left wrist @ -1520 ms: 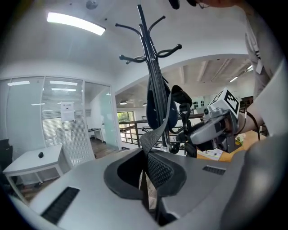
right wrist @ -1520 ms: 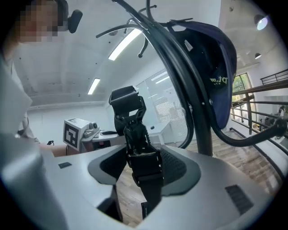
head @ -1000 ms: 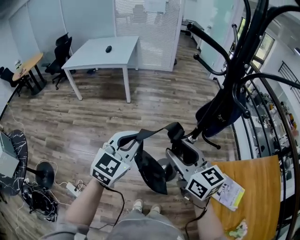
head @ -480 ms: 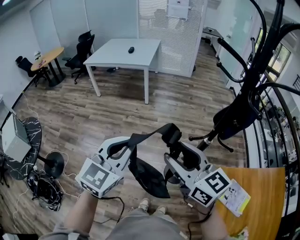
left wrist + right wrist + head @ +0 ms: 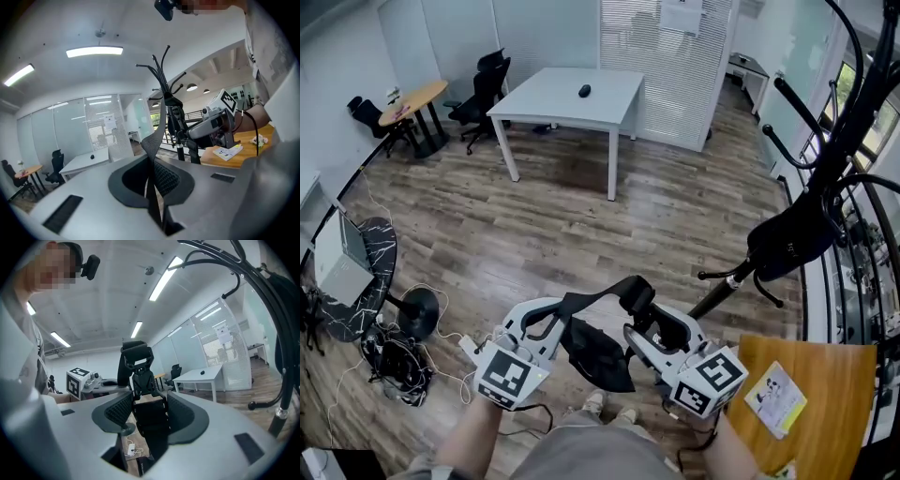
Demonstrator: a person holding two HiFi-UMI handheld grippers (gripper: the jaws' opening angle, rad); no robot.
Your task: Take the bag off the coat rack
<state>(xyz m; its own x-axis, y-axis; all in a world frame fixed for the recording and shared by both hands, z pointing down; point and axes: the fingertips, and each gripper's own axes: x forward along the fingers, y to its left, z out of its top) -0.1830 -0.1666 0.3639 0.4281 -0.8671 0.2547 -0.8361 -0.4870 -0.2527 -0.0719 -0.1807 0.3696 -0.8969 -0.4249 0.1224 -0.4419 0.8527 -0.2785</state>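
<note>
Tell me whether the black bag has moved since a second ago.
Yes. In the head view the bag has shifted left, away from the coat rack; the gap between the bag and the rack's pole is wider now.

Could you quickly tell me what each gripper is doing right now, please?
Left gripper: closed on the bag strap.
Right gripper: closed on the strap's buckle, fingers wide apart.

Near you, the bag (image 5: 598, 352) is matt black cloth; its strap (image 5: 586, 300) is woven webbing. Your left tool (image 5: 555, 309) and right tool (image 5: 645, 317) are smooth matt grey plastic with ribbed black pads (image 5: 119, 409). At far right, the coat rack (image 5: 853, 103) is glossy black metal; the floor (image 5: 534, 225) is wood plank.
</note>
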